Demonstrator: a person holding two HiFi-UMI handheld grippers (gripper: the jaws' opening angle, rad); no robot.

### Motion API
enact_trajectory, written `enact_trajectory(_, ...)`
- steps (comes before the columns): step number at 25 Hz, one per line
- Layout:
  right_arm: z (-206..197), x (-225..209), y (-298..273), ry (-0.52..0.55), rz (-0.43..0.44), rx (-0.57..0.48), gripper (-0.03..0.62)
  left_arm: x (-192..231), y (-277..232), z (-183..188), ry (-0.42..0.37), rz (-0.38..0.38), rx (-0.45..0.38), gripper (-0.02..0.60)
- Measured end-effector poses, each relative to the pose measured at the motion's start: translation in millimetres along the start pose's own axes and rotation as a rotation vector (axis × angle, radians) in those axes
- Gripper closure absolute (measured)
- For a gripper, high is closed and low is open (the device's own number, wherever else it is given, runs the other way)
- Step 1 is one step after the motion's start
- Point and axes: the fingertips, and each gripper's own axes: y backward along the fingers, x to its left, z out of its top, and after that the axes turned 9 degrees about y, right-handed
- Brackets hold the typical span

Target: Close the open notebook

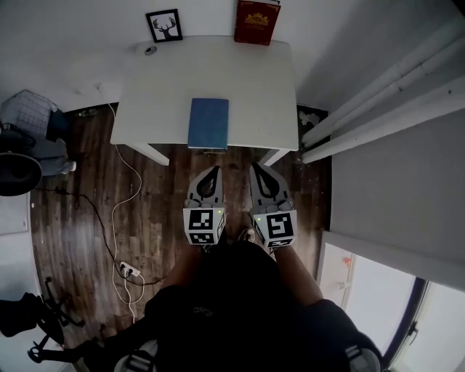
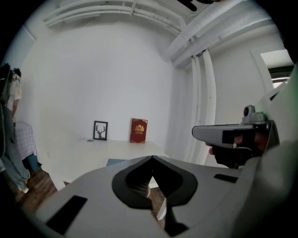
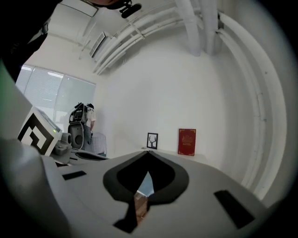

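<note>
Though plain overhead, notebook [image 2: 116,162] a sliver behind left hand-held gripper [image 2: 152,158]

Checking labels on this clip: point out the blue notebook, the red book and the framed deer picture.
blue notebook [image 1: 208,123], head view, middle of its cover.
red book [image 1: 256,22], head view, middle of front cover.
framed deer picture [image 1: 164,25], head view, centre of the print.

Home-office rm: white desk [image 1: 247,80], framed deer pic [image 1: 164,25], wood floor [image 1: 80,218].
</note>
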Motion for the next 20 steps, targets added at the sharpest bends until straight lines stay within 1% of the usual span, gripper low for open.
enact_trajectory(3,5,-13,28,0.043,-0.016,-0.013,0.572,-33,6,4,-0.019,-0.014,-0.049,0.581)
enact_trajectory(7,8,-17,57,0.048,-0.021,-0.033,0.572,-62,17,-2,-0.066,-0.034,-0.035,0.581)
enact_trajectory(10,19,-24,61,0.040,-0.036,-0.059,0.572,-75,20,6,-0.078,-0.053,-0.028,0.581)
enact_trajectory(14,35,-25,67,0.092,-0.031,-0.088,0.572,-86,27,8,-0.089,-0.049,-0.018,0.581)
enact_trajectory(20,33,-29,71,0.104,-0.004,-0.098,0.572,-98,26,15,-0.101,-0.035,-0.030,0.581)
